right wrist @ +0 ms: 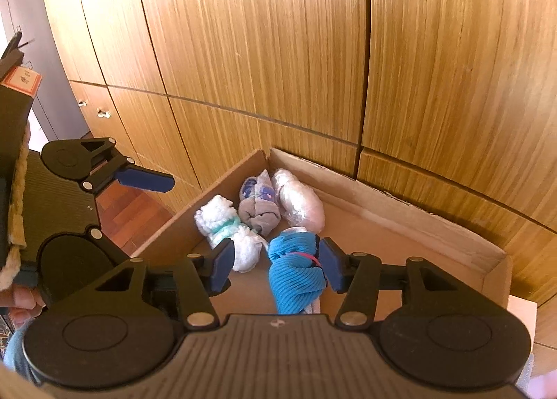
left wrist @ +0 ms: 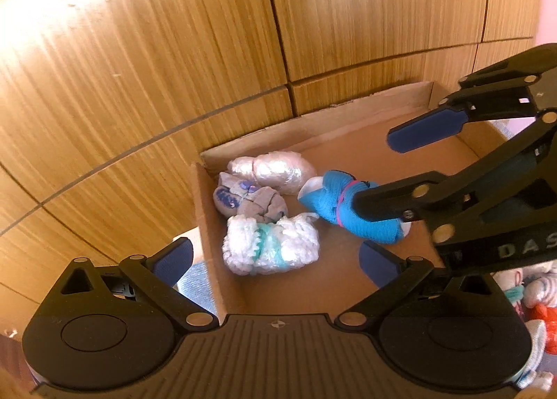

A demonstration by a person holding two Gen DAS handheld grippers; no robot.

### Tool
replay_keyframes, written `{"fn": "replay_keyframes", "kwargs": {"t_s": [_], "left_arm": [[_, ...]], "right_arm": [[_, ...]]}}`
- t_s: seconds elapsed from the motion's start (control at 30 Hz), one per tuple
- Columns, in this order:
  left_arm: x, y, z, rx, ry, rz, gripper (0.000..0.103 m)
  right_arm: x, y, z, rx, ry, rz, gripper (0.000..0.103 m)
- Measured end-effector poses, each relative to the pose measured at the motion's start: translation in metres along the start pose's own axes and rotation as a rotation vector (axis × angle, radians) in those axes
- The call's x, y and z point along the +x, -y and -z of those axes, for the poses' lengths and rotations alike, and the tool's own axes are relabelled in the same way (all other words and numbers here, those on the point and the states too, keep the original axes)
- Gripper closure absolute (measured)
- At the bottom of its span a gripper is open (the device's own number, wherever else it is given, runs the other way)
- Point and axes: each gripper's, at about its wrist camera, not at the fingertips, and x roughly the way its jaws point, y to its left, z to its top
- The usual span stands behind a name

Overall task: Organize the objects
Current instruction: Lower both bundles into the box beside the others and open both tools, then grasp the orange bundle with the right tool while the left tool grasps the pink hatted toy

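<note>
One cardboard box [right wrist: 400, 204] holds four rolled sock bundles: white-teal [right wrist: 226, 225], grey [right wrist: 257, 211], pale pink [right wrist: 299, 202], blue [right wrist: 296, 277].

Wooden cabinet fronts [right wrist: 278, 51]: light oak grain, dark seams between doors and lower drawers, a bright sunlit patch across upper panels. Small metal knobs [right wrist: 103, 113] on drawers at left. Grey door [right wrist: 31, 33] beyond. Reddish wood floor [right wrist: 128, 211] beneath.

Left tongs [left wrist: 276, 261] spread wide and empty, right tongs [right wrist: 275, 266] partly open
</note>
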Motion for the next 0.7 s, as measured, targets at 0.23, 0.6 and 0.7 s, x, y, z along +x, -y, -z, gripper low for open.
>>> {"fn": "replay_keyframes", "kwargs": {"t_s": [0.23, 0.6, 0.7], "left_arm": [[-0.044, -0.011, 0.017, -0.054, 0.021, 0.013, 0.001], [-0.133, -0.013, 0.119, -0.141, 0.321, 0.053, 0.0], [-0.133, -0.006, 0.157, -0.139, 0.328, 0.049, 0.0]], "right_arm": [[-0.051, -0.013, 0.011, 0.009, 0.06, -0.012, 0.043], [-0.145, -0.044, 0.092, 0.006, 0.194, 0.021, 0.024], [-0.163, -0.056, 0.134, 0.001, 0.231, 0.07, 0.023]]}}
